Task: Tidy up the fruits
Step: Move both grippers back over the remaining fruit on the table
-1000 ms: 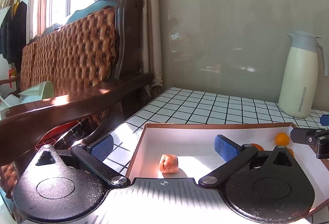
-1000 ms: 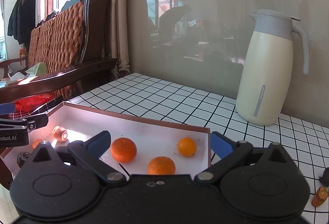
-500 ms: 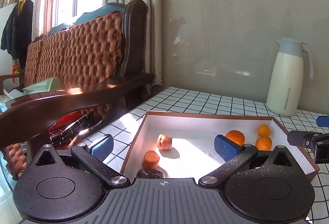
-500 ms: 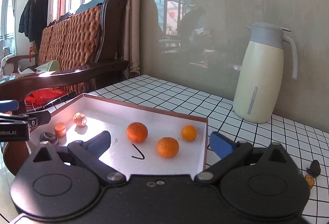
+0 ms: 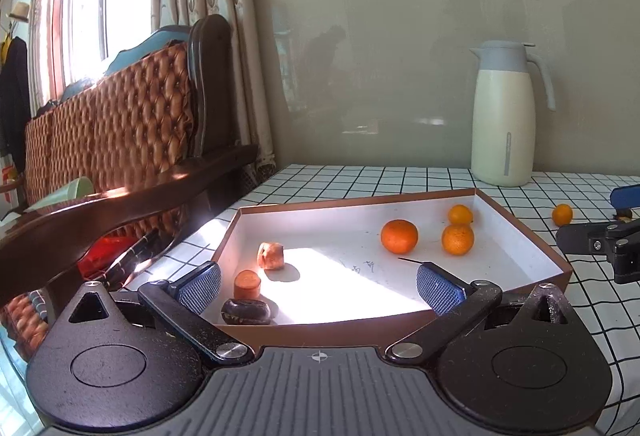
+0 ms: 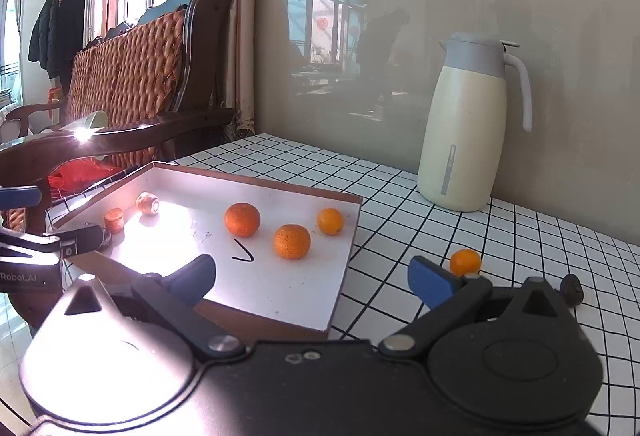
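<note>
A brown-rimmed white tray (image 5: 356, 196) (image 6: 340, 260) lies on the checked table. In it are three oranges (image 5: 399, 236) (image 6: 242, 220), two carrot pieces (image 5: 247, 284) (image 6: 114, 220) and a dark date (image 5: 246, 312). A small orange (image 6: 465, 262) (image 5: 562, 214) and a dark date (image 6: 572, 290) lie on the table right of the tray. My left gripper (image 5: 318, 290) is open and empty over the tray's near edge. My right gripper (image 6: 310, 276) is open and empty at the tray's near right corner.
A cream thermos jug (image 5: 505, 115) (image 6: 466, 123) stands at the back by the wall. A wooden sofa with a brown cushion (image 5: 120, 139) (image 6: 128, 75) borders the table's left side. The table's left edge lies close to the tray.
Both grippers have pulled back and risen from the tray, so more of it and the table shows. The small orange on the table has come into view.
</note>
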`<state>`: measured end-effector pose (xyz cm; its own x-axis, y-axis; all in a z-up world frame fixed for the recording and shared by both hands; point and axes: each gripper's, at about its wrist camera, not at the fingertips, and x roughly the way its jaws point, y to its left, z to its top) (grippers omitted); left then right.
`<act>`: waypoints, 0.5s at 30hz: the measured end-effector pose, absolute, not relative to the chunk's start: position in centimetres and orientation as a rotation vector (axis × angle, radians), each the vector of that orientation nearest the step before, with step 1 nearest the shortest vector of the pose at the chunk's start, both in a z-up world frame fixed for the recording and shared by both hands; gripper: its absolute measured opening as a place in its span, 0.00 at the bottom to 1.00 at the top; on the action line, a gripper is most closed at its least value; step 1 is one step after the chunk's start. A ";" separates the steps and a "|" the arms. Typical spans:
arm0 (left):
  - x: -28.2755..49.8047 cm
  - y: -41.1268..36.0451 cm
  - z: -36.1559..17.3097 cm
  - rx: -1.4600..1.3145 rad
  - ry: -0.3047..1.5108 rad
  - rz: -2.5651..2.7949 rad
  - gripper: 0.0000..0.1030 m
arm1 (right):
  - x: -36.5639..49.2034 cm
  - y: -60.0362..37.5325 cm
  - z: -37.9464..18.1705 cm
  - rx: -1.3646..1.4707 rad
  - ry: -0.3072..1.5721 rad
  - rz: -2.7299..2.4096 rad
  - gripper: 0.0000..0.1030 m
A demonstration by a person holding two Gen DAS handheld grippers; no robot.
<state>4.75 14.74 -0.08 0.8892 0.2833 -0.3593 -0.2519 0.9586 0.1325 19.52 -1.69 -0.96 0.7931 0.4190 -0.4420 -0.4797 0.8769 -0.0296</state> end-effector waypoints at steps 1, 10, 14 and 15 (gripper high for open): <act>4.8 14.5 -0.1 0.088 0.388 0.275 1.00 | 19.3 -2.0 -1.0 -0.146 0.439 0.486 0.94; 4.7 13.5 0.0 0.049 0.400 0.242 1.00 | 18.3 -4.1 -0.9 -0.136 0.436 0.460 0.94; 4.5 12.2 -0.1 0.076 0.393 0.222 1.00 | 17.7 -4.6 -1.1 -0.145 0.434 0.447 0.94; 4.5 11.7 0.0 0.079 0.386 0.211 1.00 | 17.5 -4.7 -1.1 -0.147 0.431 0.445 0.94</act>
<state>4.45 11.73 -0.01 0.9047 0.2193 -0.3653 -0.1893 0.9750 0.1164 17.51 -4.68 -1.09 0.8143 0.3852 -0.4343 -0.4465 0.8937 -0.0445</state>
